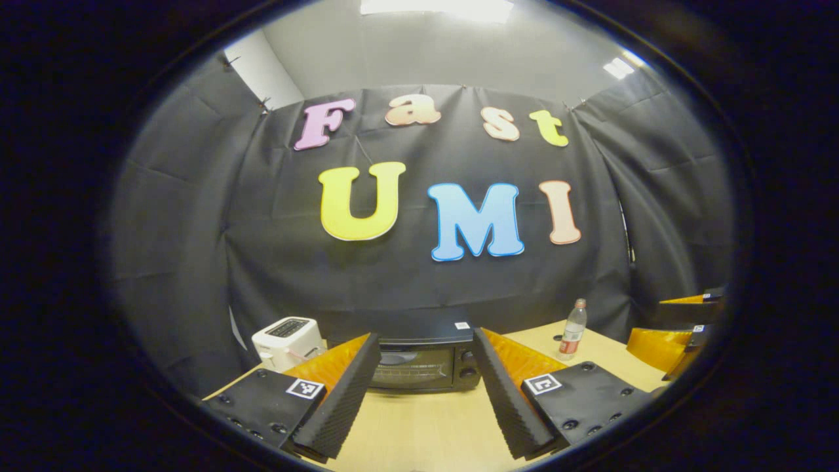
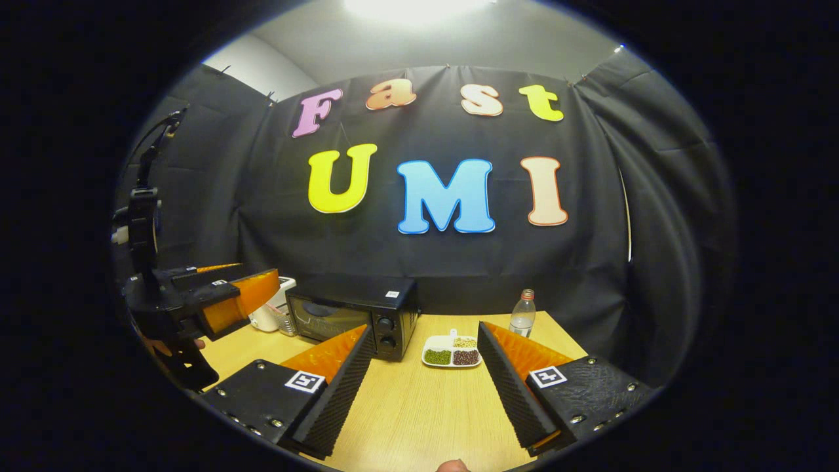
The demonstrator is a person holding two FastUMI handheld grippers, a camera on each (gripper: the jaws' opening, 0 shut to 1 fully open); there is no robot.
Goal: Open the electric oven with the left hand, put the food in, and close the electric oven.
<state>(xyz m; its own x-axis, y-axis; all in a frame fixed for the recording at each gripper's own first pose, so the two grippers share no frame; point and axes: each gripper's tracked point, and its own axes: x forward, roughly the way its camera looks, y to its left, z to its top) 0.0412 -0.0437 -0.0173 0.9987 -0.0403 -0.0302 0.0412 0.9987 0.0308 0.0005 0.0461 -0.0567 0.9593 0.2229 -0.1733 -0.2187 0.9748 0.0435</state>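
A black electric oven (image 1: 423,357) stands at the back of the wooden table with its glass door closed; in the right gripper view the oven (image 2: 357,314) is left of centre. My left gripper (image 1: 426,393) is open, its fingers framing the oven from some distance. A white divided plate of food (image 2: 451,353) with green, dark red and pale beans lies to the right of the oven. My right gripper (image 2: 423,383) is open above the table, short of the plate, holding nothing. The left gripper (image 2: 226,298) also appears at the left of the right gripper view, above the table.
A white toaster (image 1: 287,341) sits to the left of the oven. A clear plastic bottle (image 2: 522,314) with a red label stands at the back right of the table (image 2: 419,413). The right gripper (image 1: 682,328) shows at the far right of the left gripper view.
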